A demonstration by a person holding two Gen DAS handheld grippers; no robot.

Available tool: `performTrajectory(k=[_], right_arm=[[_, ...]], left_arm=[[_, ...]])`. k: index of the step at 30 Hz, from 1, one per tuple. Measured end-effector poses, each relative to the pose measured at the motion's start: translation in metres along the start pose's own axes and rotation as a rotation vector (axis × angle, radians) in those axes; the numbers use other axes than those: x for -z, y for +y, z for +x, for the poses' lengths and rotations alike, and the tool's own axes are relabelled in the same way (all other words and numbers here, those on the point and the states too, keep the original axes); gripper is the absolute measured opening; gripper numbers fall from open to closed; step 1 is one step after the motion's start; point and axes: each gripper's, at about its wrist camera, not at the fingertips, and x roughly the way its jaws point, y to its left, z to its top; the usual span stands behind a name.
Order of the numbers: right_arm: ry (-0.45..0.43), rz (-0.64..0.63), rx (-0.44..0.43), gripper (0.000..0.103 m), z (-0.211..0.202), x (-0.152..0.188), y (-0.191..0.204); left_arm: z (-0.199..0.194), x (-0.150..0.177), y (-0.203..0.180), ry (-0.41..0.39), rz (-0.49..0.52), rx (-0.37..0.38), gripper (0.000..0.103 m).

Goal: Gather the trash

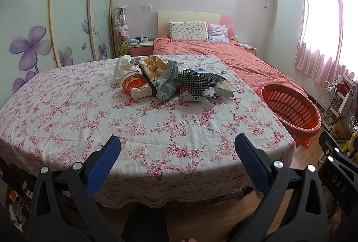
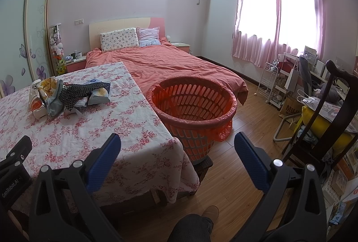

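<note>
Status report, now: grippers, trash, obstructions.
Left gripper open, right gripper open, both empty. Trash pile untouched on table. Lined basket empty. Path clear.

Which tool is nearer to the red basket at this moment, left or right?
Right. The right tool faces the red basket, which sits just ahead of it beside the table. The left tool faces the tabletop, with the basket off to its right.
</note>
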Motion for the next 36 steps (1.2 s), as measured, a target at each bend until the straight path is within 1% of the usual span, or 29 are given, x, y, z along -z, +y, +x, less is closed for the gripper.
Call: performTrajectory(k=[28, 36], right_arm=[[0.0, 0.0, -0.001, 0.099, 0.0019, -0.0003, 0.0007], [0.007, -0.003, -0.007, 0.099, 0.0064, -0.0022, 0.0052]], left_arm=[[-0.0008, 0.0043, -0.0042, 0.001, -0.001, 0.002, 0.101], [0.004, 0.0043, -0.0012, 0.007, -0.01, -0.01, 0.101]])
